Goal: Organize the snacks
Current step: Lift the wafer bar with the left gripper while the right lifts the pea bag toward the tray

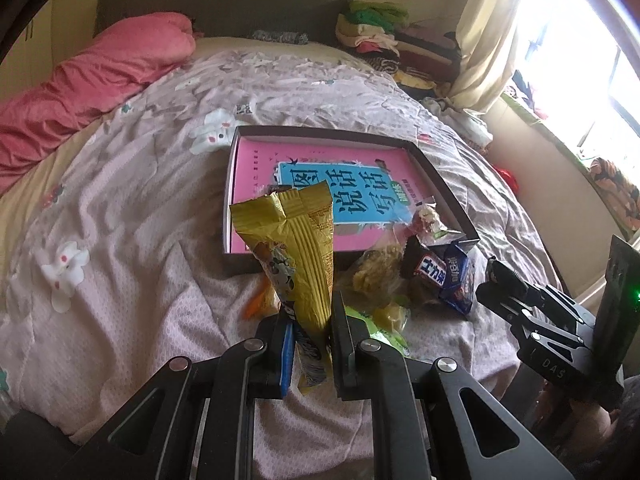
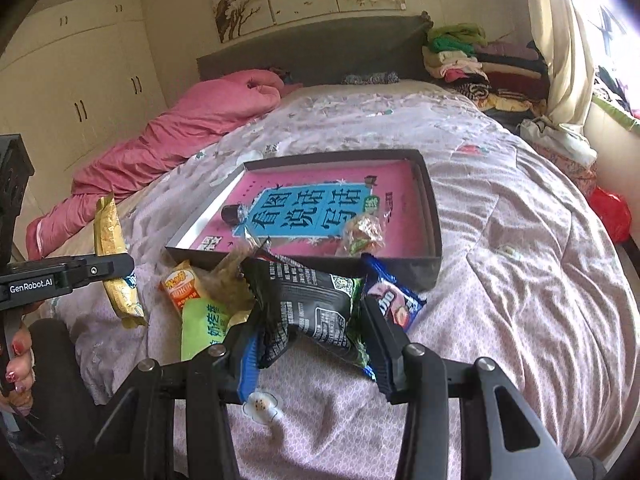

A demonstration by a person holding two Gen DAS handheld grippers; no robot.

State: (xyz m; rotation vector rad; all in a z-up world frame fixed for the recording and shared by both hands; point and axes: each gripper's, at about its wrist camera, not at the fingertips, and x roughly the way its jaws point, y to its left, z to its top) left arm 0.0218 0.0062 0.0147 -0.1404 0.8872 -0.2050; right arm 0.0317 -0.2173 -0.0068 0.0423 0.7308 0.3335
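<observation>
- The left gripper (image 1: 310, 344) has its jaws pressed together on a long gold snack packet (image 1: 298, 256), pinching it near its lower end so the crimped top stands upright above the bed (image 1: 120, 220).
- That gold snack packet looks light and crinkly, likely soft enough to bend; a hold on the flat crimped seam would probably slip less than one on the puffed middle.
- The right gripper (image 2: 312, 344) has its jaws partly spread and pinching a black snack packet (image 2: 312, 304) across its width, with the packet just above the bedcover.
- The black snack packet carries small white print and a square code patch; the words are too small to read.
- A blue snack packet (image 2: 394, 300) lies just beside it, printed with letters that look like "OREO", though only part shows.
- An orange packet (image 2: 180, 286) and a green packet (image 2: 202, 326) lie in the loose pile on the bed, in front of the box; their Chinese lettering is unclear.
- The shallow dark box (image 2: 434, 216) lies on the bed beyond the pile, holding a pink book (image 2: 400, 184) with large Chinese characters on a blue panel, reading 看图说话写话.
- The left gripper's side reads "GenRobot.AI" in the right wrist view.
</observation>
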